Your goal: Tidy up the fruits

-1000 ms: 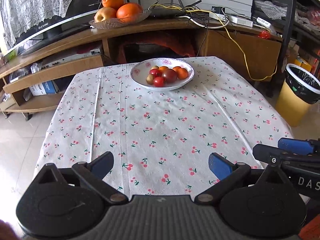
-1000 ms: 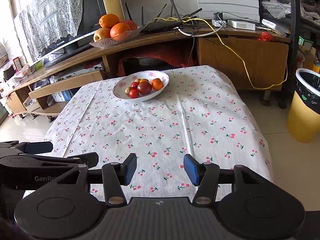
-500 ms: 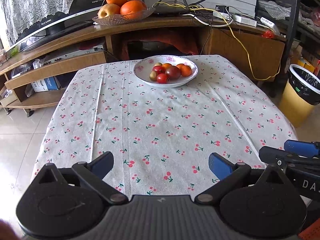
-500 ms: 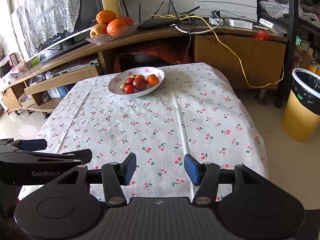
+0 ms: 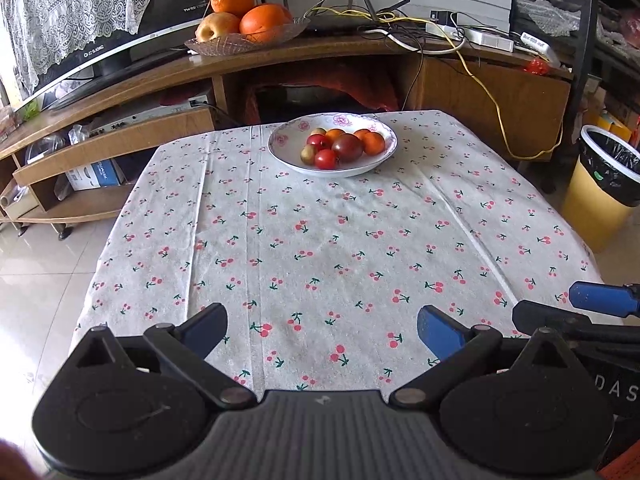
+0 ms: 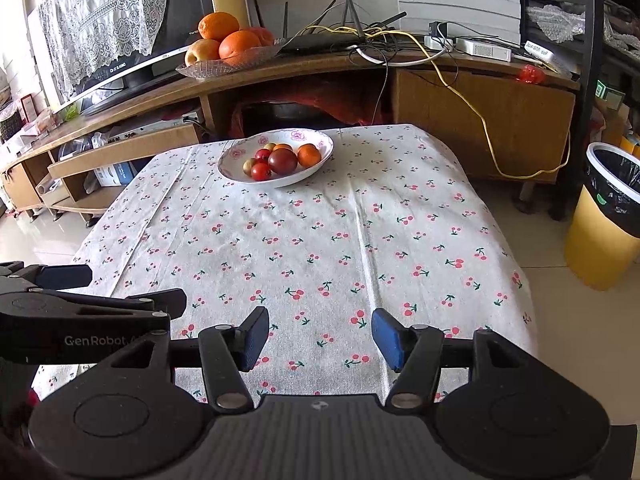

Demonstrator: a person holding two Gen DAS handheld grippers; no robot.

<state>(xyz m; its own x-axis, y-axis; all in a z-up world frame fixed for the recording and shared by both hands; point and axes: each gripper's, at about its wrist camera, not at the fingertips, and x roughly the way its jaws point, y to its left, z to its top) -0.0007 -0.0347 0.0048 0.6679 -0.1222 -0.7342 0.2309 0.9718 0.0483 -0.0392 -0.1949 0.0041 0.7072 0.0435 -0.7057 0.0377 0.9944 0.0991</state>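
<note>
Wider now, right tool (image 6: 320,338), empty.

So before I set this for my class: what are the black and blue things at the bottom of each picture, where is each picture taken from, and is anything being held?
No robot arm is here: a person holds one pair of tongs in each hand, each carrying a camera that looks forward along its two fingers. One picture is from the left tongs, the other from the right tongs; each also glimpses its neighbour at the side. Both hang above a table under a cherry-print tablecloth. At the far end stands a white flowered bowl of small fruits, red, orange and dark. Behind, a glass dish of oranges and an apple sits on a wooden cabinet. Nothing is held: the left tongs gape empty, and the right are opening, with nothing between them.
</note>
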